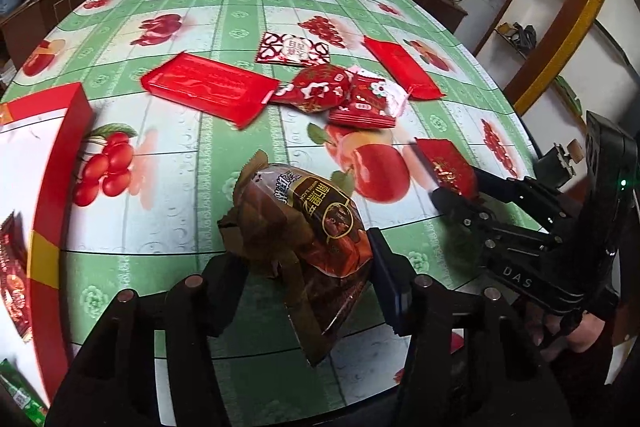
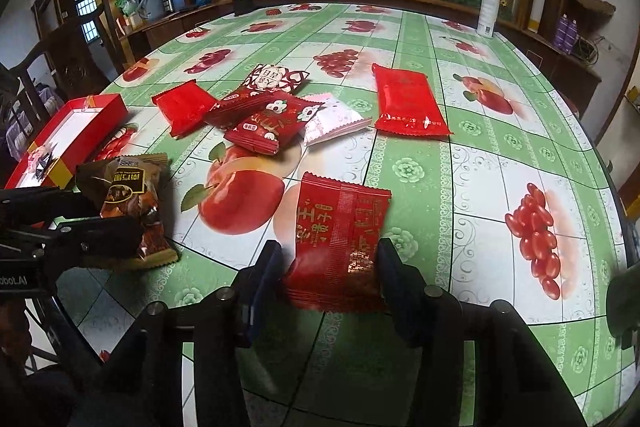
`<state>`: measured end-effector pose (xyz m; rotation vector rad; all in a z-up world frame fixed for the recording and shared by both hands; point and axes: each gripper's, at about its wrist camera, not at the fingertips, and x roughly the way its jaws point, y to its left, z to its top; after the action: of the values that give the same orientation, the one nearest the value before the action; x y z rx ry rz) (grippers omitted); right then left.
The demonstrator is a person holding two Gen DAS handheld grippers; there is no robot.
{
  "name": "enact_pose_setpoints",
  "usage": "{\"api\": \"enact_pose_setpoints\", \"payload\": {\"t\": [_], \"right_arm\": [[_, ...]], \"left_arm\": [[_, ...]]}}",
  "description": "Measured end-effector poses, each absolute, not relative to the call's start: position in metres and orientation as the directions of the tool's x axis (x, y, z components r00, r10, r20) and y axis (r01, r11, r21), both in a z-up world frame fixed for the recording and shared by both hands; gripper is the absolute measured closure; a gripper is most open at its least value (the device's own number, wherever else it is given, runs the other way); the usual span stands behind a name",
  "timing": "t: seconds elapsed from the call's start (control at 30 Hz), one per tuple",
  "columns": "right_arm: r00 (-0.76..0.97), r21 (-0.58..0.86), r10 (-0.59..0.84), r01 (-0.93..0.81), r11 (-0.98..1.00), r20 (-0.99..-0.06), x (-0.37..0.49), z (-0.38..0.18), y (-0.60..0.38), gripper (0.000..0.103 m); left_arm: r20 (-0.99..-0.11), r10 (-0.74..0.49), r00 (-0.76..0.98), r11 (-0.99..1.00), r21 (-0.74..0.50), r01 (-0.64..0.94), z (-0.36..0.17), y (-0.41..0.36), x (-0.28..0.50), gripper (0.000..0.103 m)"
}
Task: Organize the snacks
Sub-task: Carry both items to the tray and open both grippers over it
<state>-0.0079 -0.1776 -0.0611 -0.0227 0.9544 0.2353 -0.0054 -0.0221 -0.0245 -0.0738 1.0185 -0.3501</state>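
While the left tool (image 1: pixel 304 263) clamps a brown snack bag (image 1: pixel 308 227), the right tool (image 2: pixel 330 267) grips a red packet (image 2: pixel 340 235) at lower centre.

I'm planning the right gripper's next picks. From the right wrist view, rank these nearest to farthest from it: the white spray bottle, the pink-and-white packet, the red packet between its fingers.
1. Red packet, between the right gripper fingers.
2. Pink-and-white packet, mid-table, just left of center.
3. White spray bottle, at the table's far right edge.
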Motion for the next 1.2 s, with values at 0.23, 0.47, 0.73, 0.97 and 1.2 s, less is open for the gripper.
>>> {"api": "enact_pose_setpoints", "payload": {"t": [0.23, 0.47, 0.73, 0.97, 1.2], "right_arm": [[0.560, 0.111, 0.206, -0.200, 0.973, -0.802, -0.009, -0.060, -0.181, 0.056], [0.544, 0.253, 0.317, -0.191, 0.949, -0.777, -0.006, -0.059, -0.194, 0.066], [0.516, 0.270, 0.339, -0.205, 0.941, -0.787, -0.003, -0.057, -0.179, 0.065], [0.523, 0.039, 0.189, -0.283, 0.958, -0.831, -0.009, -0.058, -0.145, 0.053], [0.517, 0.067, 0.213, -0.286, 0.956, -0.829, -0.009, -0.058, -0.146, 0.065]], "left_arm": [[-0.822, -0.303, 0.482, 0.947, -0.200, 0.253, -0.020, -0.016, -0.014, 0.048], [-0.804, -0.318, 0.503, 0.942, -0.208, 0.262, -0.009, -0.002, -0.028, 0.048], [-0.796, -0.304, 0.523, 0.950, -0.210, 0.233, -0.009, 0.029, -0.051, 0.048], [-0.776, -0.276, 0.567, 0.960, -0.191, 0.206, -0.002, 0.046, -0.063, 0.048], [-0.784, -0.292, 0.548, 0.955, -0.203, 0.218, -0.007, 0.042, -0.060, 0.048]]}}
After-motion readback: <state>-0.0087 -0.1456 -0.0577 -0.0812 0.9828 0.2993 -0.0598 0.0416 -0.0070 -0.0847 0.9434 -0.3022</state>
